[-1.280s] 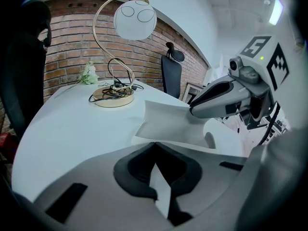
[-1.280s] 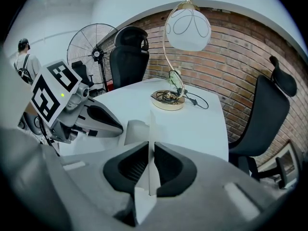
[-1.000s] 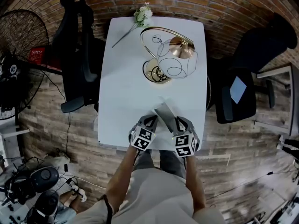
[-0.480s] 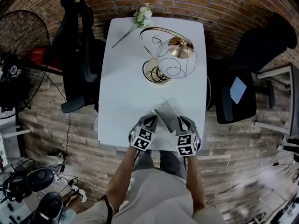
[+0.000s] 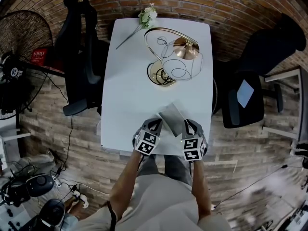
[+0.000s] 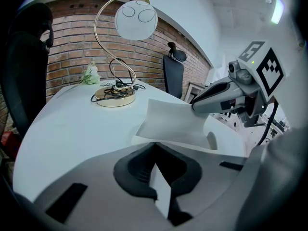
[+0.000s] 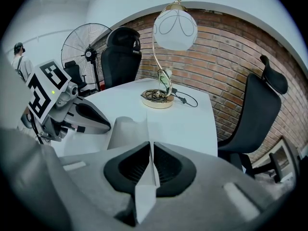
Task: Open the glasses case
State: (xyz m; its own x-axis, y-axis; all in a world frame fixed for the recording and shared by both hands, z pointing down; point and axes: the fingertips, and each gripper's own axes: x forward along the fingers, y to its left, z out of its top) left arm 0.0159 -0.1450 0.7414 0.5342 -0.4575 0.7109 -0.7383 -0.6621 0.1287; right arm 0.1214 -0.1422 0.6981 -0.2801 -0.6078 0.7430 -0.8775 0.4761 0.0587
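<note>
One thin, flat, matte-white glasses case [image 5: 170, 115]

Both grippers clamped, side by side.
Forearms [image 5: 126, 177] reach forward; left gripper [image 5: 155, 125] and right gripper [image 5: 188, 127] tilt downward, each with jaws pinched on a thin edge of the glasses case [image 5: 171, 113].

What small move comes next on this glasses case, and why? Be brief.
Probably lift the right gripper up and back, peeling the flap away. Both grippers are shut on thin edges of the glasses case. The left gripper pins one edge and the right holds the flap partly raised, so the case isn't fully open yet.
</note>
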